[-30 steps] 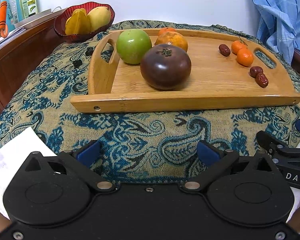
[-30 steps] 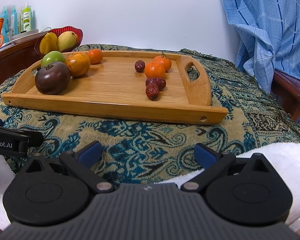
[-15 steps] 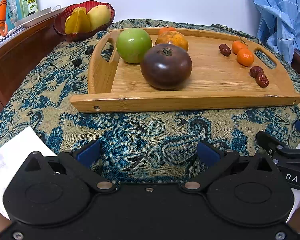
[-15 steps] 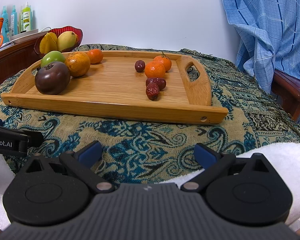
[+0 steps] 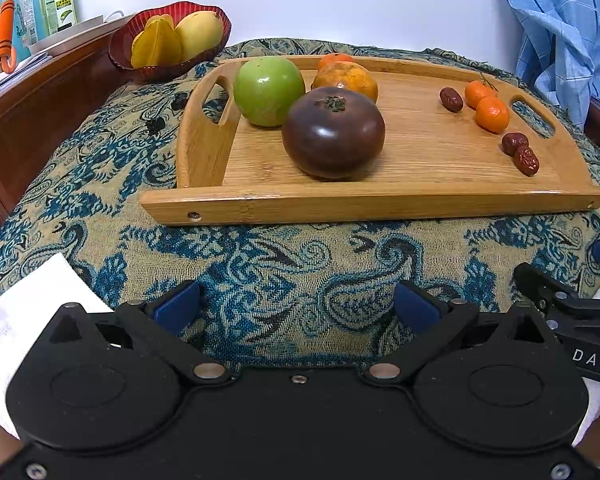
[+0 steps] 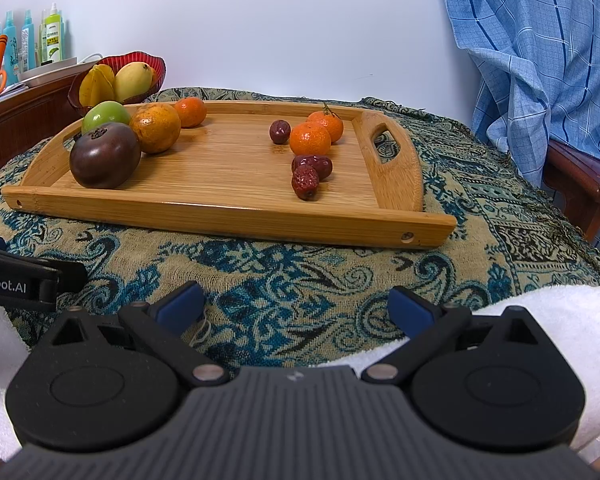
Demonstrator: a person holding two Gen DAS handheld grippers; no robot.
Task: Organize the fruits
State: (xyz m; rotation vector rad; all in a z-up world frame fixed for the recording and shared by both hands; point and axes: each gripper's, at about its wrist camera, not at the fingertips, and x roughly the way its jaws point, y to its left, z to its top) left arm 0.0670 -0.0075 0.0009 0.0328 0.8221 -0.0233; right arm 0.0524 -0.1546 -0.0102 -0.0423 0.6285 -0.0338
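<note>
A wooden tray (image 5: 412,200) (image 6: 236,216) lies on a patterned cloth. On its left end sit a dark purple fruit (image 5: 333,132) (image 6: 104,155), a green apple (image 5: 269,85) (image 6: 105,114), a large orange (image 5: 346,78) (image 6: 155,128) and a small orange (image 6: 191,111). Toward the right end lie two mandarins (image 5: 491,114) (image 6: 310,139) and three red dates (image 5: 525,161) (image 6: 306,181). My left gripper (image 5: 298,306) is open over the cloth, short of the tray. My right gripper (image 6: 294,306) is open too, equally far back, with nothing between its fingers.
A red bowl (image 5: 120,46) (image 6: 158,67) with a starfruit and a mango stands behind the tray's left end. Bottles (image 5: 56,4) line a wooden ledge at far left. A blue checked cloth (image 6: 540,48) hangs over a chair at right. White towels (image 6: 556,320) lie near both grippers.
The left wrist view has shifted very slightly, with the tray sitting a touch lower in frame. Both grippers stay open and the fruits have not moved.
</note>
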